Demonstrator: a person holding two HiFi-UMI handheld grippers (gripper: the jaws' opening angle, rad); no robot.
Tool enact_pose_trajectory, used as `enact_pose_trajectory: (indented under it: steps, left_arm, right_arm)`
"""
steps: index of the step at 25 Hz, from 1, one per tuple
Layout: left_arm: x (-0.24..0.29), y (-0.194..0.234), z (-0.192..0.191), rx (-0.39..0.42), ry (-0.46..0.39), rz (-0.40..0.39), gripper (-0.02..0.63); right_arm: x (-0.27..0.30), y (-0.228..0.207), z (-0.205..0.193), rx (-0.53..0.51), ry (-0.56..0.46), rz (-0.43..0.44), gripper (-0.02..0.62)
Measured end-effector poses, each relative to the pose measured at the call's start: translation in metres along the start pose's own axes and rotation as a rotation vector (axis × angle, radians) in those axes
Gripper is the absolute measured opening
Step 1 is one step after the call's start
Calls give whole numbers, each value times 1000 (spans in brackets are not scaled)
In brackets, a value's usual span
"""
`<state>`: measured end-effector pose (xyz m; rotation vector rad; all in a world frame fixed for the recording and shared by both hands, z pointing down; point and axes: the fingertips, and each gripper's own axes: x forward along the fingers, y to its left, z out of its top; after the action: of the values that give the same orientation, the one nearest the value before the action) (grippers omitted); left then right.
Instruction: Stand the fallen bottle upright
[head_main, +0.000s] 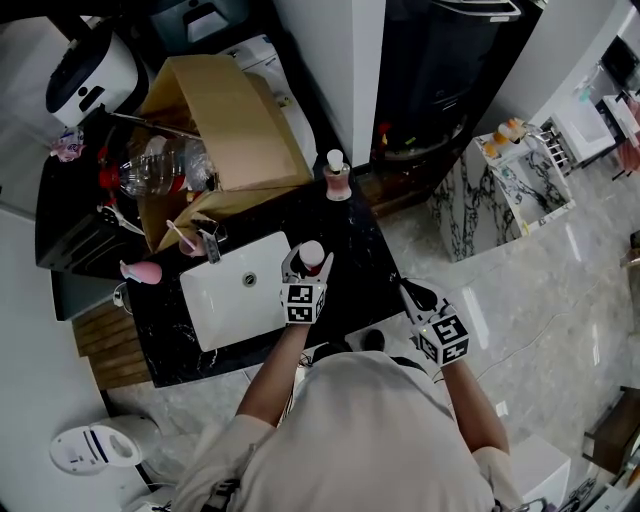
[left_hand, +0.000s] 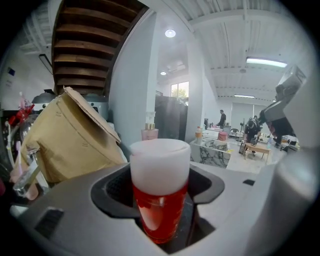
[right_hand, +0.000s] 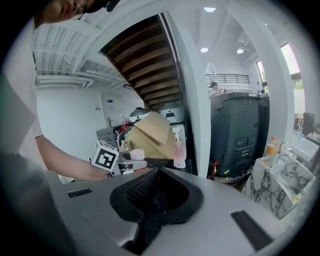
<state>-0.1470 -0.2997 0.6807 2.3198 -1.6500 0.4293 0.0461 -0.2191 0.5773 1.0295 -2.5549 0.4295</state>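
A small bottle (head_main: 312, 254) with red liquid and a white cap sits between the jaws of my left gripper (head_main: 306, 266), at the right rim of the white sink (head_main: 225, 310). In the left gripper view the bottle (left_hand: 160, 200) fills the gap with its cap uppermost, and both jaws press on its red body. My right gripper (head_main: 408, 290) hangs off the counter's right edge, its jaws together with nothing between them (right_hand: 154, 202). The right gripper view shows the left gripper's marker cube (right_hand: 105, 157) and the bottle's cap (right_hand: 136, 154) beside it.
A pink pump bottle (head_main: 337, 177) stands upright on the black counter (head_main: 345, 240) behind the sink. An open cardboard box (head_main: 225, 120) with a clear plastic bottle (head_main: 150, 175) lies at the back left. A faucet (head_main: 210, 243) and a pink object (head_main: 142, 271) are left of the sink.
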Motion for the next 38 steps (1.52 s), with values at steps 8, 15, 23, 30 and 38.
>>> enact_pose_trajectory:
  steps: [8, 15, 23, 30, 38]
  left_arm:
    - [-10, -3, -6, 14, -2, 0, 290]
    - [-13, -6, -8, 29, -13, 20, 293]
    - [-14, -4, -9, -4, -7, 45, 341]
    - [-24, -12, -5, -6, -14, 48, 371]
    - [-49, -20, -1, -13, -28, 89, 371]
  right_arm:
    - [-2, 5, -4, -5, 2, 18, 32]
    - [-9, 3, -3, -12, -6, 20, 32]
    - [-17, 2, -5, -16, -9, 24, 32]
    - [-25, 2, -6, -25, -21, 40, 32]
    - [-35, 4, -4, -38, -49, 87, 32]
